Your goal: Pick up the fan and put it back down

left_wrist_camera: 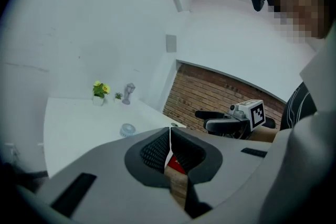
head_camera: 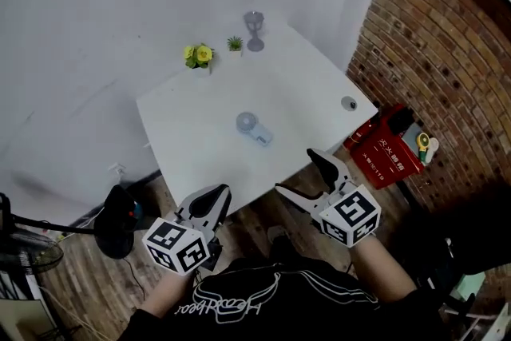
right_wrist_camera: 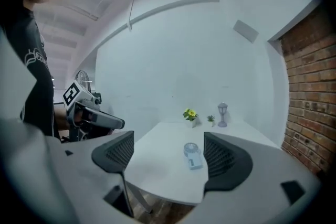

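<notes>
White print on the red box is too small to read.

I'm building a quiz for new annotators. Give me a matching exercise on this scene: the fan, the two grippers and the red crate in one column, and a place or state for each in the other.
Things:
1. fan
2. left gripper
3. right gripper
4. red crate

Places or states:
A. fingers apart
B. by the brick wall
C. fingers together
D. lying on the white table

Pairs: 1-D, 2-C, 3-A, 4-B.
</notes>
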Demonstrator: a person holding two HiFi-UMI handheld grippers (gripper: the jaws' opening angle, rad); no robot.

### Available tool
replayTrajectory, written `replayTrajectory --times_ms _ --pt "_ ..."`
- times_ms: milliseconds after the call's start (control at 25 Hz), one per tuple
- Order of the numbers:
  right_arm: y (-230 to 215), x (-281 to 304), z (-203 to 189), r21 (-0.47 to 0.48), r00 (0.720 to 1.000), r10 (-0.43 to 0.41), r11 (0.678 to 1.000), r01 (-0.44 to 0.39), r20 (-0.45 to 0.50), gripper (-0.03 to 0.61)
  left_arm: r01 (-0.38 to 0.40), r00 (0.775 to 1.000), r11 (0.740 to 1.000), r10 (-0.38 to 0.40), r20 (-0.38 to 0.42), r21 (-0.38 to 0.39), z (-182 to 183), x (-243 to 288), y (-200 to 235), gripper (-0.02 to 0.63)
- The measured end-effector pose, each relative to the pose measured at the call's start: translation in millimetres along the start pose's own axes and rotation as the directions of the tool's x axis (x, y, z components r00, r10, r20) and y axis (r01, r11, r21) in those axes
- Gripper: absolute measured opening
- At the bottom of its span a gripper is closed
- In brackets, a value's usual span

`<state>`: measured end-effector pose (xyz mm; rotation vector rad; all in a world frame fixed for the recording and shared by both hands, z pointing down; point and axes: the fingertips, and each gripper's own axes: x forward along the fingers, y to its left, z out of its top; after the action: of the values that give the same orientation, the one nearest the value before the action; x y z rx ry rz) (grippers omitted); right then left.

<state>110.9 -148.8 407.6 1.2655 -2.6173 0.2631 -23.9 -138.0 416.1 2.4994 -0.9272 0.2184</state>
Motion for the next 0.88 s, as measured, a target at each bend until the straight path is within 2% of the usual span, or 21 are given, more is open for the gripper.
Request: replayTrajectory --times_ms 240,480,680,880 --pt "-56.8 70.3 -16.1 0.01 0.991 0.083 0.997 -0.082 -0.108 0.394 -0.133 0.99 0.987 0.136 0.029 -0.09 21.7 34.0 41.3 0.034" --pt "-78.4 126.3 -46.9 -0.021 0.966 0.14 0.989 -0.148 -0.219 0.39 -0.233 0.97 0.963 0.24 0.036 -0.137 26.0 47.4 69.7 0.034" --pt "-81.9 164.7 -78.2 -0.04 0.941 0.142 0.986 -0.162 -0.306 0.39 -0.281 0.958 0.947 0.286 0.011 -0.156 20.3 46.8 94.1 0.034" --pt "-86.4 196.1 -111.2 -0.064 0.91 0.106 0.988 -0.143 -0.4 0.387 -0.303 0.952 0.94 0.307 -0.004 -0.157 23.6 38.7 119.4 0.034"
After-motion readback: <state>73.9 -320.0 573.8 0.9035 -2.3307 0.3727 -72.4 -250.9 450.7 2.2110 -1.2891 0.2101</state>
